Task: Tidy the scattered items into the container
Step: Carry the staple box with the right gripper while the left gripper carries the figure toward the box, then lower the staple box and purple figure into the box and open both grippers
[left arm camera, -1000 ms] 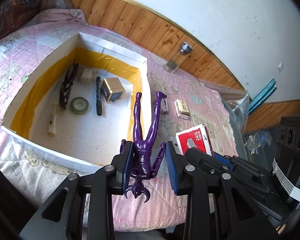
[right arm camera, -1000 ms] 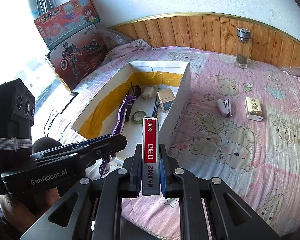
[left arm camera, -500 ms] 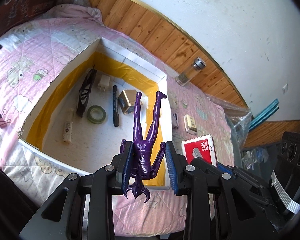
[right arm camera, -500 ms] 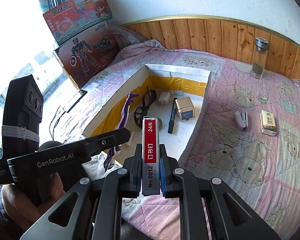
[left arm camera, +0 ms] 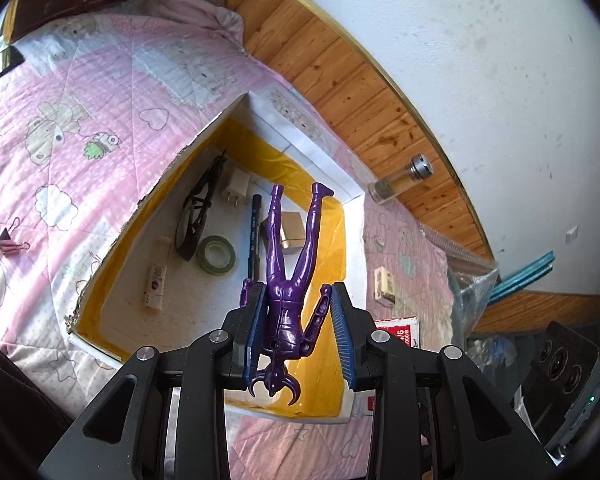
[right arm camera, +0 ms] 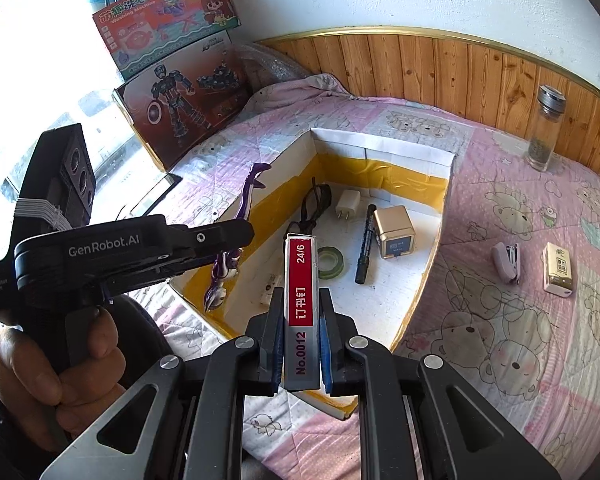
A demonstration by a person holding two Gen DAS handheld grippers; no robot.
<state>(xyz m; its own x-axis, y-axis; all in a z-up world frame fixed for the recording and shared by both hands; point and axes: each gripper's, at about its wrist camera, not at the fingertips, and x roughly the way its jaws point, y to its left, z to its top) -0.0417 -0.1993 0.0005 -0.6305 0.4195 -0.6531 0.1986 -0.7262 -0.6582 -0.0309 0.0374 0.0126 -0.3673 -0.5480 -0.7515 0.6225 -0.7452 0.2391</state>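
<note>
Both grippers carried further over the box since a second ago. Left gripper clamped on purple figure, hanging head-down above the box floor; right gripper shut tight on staple box, above the near wall. Already inside: glasses, charger, marker, gold cube, tape roll. Left out on the bed: stapler, small pack, binder clip.
</note>
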